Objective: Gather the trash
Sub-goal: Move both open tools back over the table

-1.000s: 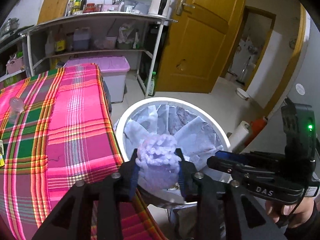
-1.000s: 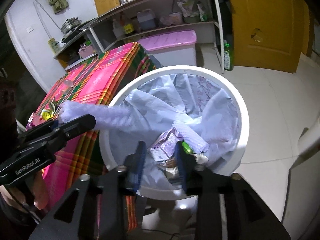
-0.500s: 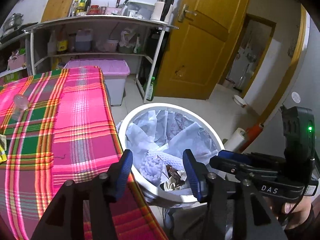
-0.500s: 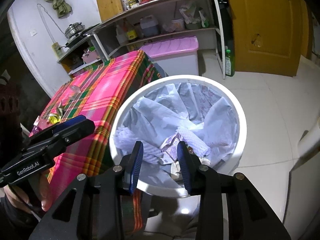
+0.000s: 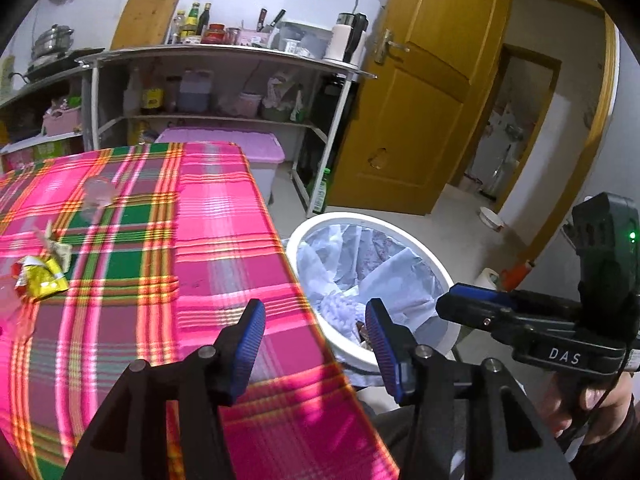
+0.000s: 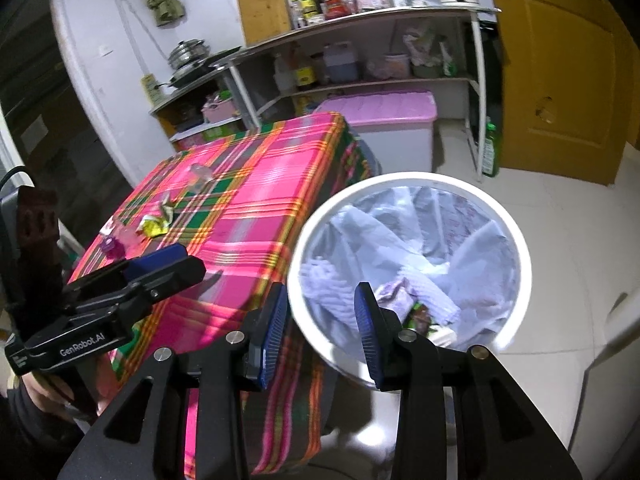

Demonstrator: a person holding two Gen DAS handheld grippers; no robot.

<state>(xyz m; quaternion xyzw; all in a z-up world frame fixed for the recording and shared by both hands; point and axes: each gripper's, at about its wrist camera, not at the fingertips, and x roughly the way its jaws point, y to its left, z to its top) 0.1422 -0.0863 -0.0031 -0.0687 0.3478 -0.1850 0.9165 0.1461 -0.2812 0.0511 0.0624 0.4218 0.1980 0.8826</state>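
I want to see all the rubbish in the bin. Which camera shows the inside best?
The right wrist view: it looks down into the white bin, showing the liner and wrappers at the bottom. The left wrist view sees the bin side-on, its contents mostly hidden.

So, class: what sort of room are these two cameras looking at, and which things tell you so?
Most likely a home kitchen: shelves crowded with sauce bottles, a lidded steel pot at the side, and a table with a plaid cloth.
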